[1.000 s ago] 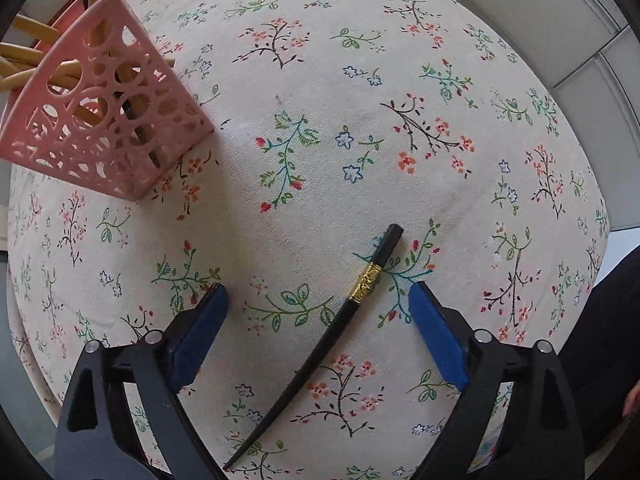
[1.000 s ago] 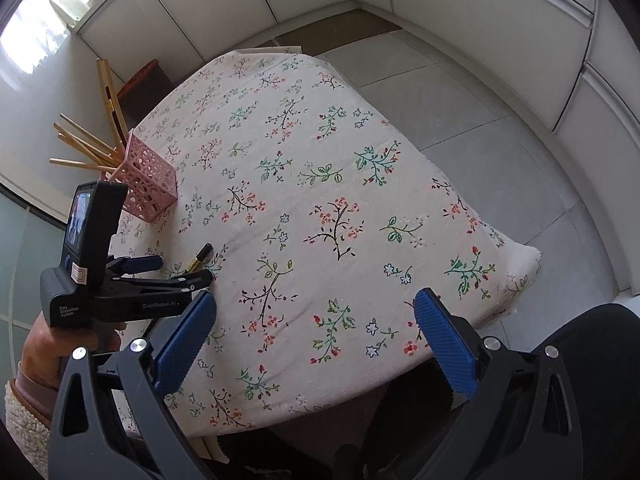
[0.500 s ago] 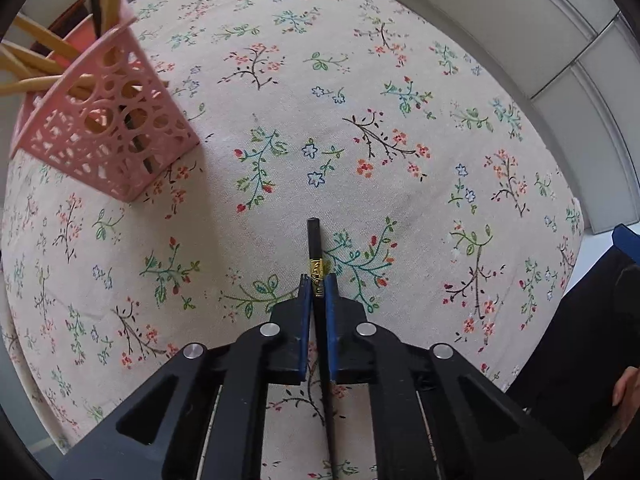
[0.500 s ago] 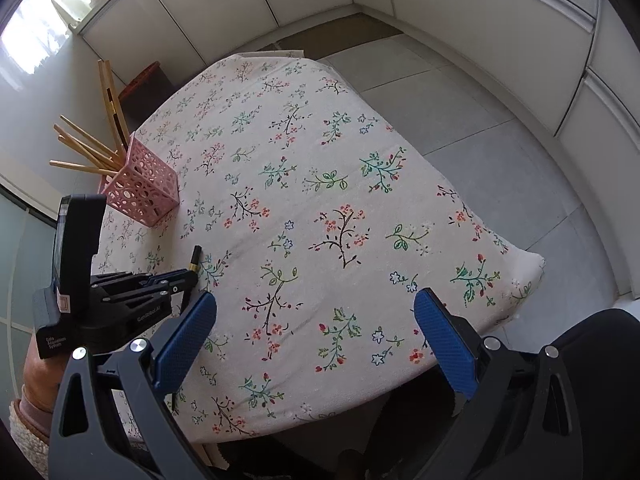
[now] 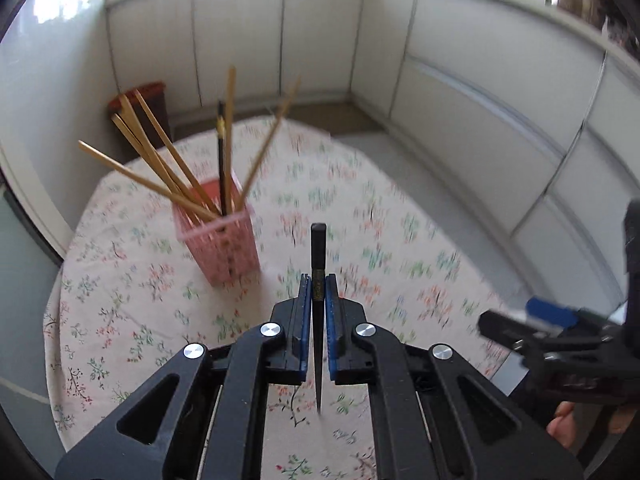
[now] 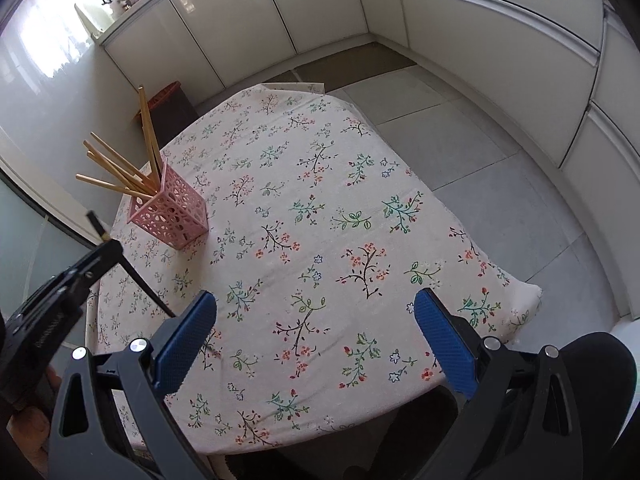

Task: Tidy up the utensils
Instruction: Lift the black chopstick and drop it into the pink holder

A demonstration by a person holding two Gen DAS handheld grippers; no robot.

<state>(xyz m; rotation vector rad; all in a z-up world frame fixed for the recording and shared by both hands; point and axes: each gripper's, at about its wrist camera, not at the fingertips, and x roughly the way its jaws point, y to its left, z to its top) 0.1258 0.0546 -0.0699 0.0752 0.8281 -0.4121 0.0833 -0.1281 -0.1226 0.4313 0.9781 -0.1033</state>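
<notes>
My left gripper [image 5: 318, 292] is shut on a black chopstick [image 5: 318, 252] with a gold band, held in the air above the floral tablecloth [image 5: 360, 240]. The stick's blunt end points forward toward the pink lattice holder [image 5: 222, 246], which stands upright to the front left with several bamboo chopsticks [image 5: 160, 160] and one black one [image 5: 220, 148] in it. In the right wrist view the left gripper [image 6: 110, 246] holds the black chopstick [image 6: 140, 280] near the table's left edge, short of the pink holder [image 6: 170, 210]. My right gripper [image 6: 316, 332] hangs open over the table's near edge with nothing between its fingers.
The cloth-covered table [image 6: 320, 200] stands on a grey tiled floor [image 6: 480, 140] with white cabinets [image 6: 280, 8] around. A dark stool with a red rim [image 6: 172, 108] sits behind the table. The right gripper [image 5: 548, 320] shows at the right of the left wrist view.
My left gripper closed on the black chopstick that lay on the cloth, lifted it off the table and tilted up so that the holder and room came into view. The right gripper rose slightly.
</notes>
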